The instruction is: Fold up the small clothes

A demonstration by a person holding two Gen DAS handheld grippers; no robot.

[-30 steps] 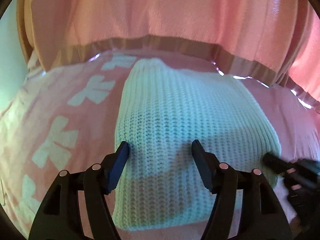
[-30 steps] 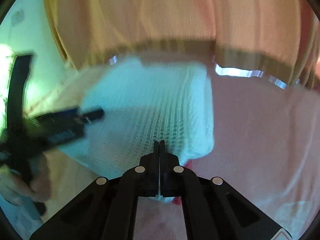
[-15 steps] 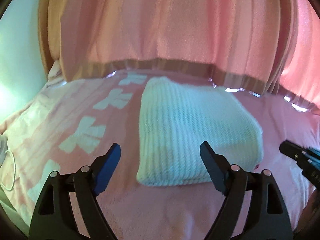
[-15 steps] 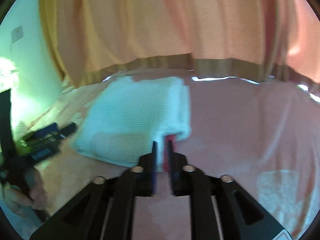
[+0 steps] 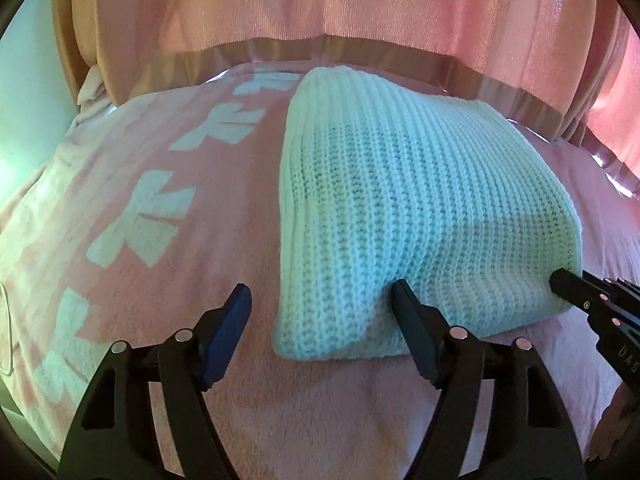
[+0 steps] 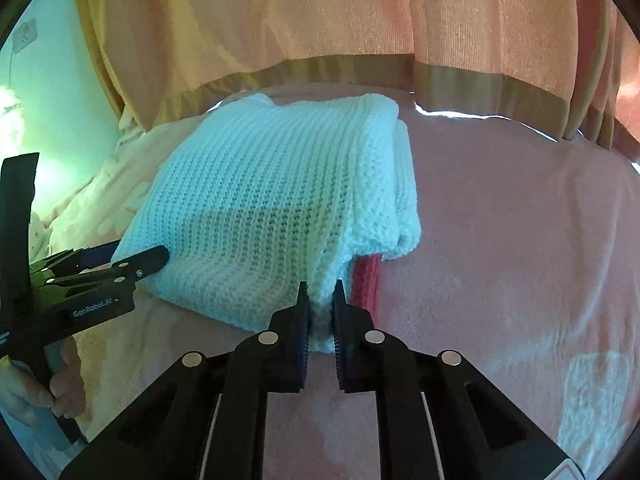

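Knitwear (image 5: pixel 400 200), folded, lies on the bed (image 5: pixel 140 200), long axis running away from both. Right gripper (image 6: pixel 320 292) pinches its near right corner; left gripper (image 5: pixel 320 300), spread wide, straddles the near left corner.

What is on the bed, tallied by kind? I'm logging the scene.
Folded knit sweater: 1
Red knit piece under its corner: 1
Pink blanket with white bows: 1
Grippers: 2, left gripper and right gripper
Total: 5
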